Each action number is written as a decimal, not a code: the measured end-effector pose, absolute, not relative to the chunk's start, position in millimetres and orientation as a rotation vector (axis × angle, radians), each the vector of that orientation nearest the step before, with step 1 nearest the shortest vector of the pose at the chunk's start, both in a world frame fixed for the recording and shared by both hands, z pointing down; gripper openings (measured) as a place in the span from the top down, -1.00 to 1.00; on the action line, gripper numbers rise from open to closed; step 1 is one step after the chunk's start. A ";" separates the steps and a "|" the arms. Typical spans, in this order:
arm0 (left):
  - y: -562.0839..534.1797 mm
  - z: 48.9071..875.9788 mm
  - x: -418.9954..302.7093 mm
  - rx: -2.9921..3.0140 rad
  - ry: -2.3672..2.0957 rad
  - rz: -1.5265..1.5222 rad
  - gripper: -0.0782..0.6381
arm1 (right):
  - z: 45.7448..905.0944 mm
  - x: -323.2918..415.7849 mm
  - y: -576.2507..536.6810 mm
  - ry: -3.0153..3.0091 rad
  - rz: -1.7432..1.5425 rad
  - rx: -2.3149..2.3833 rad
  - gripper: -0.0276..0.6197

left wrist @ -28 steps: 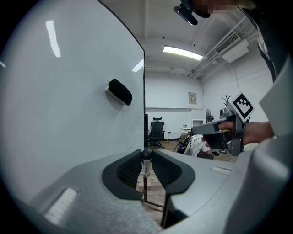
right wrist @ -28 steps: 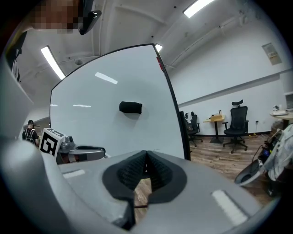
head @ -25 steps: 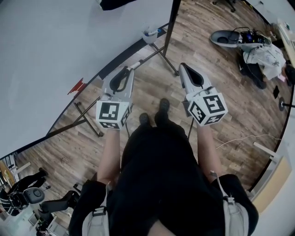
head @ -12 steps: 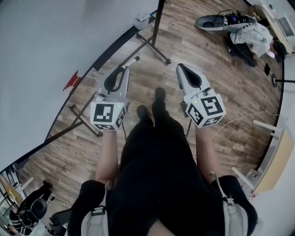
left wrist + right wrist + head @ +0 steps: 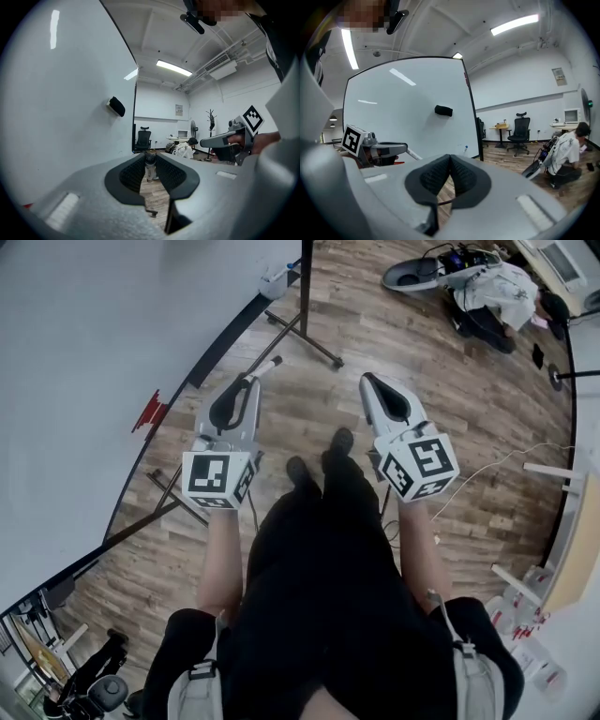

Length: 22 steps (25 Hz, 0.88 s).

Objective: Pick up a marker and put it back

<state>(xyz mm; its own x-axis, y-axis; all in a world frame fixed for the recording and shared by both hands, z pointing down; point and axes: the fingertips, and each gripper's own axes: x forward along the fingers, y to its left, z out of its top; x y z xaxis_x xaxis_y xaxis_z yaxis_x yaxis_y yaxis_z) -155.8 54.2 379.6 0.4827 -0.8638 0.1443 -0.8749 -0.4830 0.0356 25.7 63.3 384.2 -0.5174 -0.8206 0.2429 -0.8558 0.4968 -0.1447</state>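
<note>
I am pinching the marker [image 5: 268, 364] between the jaws of my left gripper [image 5: 249, 381], centre-left of the head view, its barrel poking out beside the whiteboard [image 5: 94, 343]. My right gripper [image 5: 368, 381] is pressed together on nothing. Pickup is looking done; I am judging the put-back, probably into the holder [image 5: 276, 283] at upper centre, as outstanding.

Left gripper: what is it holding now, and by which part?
A marker, pinched at one end between the left gripper's pads; the rest pokes out past the tips. The right gripper is shut, empty.
</note>
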 end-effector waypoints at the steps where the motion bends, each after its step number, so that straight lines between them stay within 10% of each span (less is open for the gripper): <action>1: 52.5 378.0 -156.9 2.616 -1.539 0.162 0.56 | 382.2 24.6 62.2 -2.595 0.369 1.465 0.91; 22: -47.4 358.8 -139.2 2.564 -1.696 0.148 0.56 | 367.4 42.0 -47.1 -2.692 0.352 1.363 0.91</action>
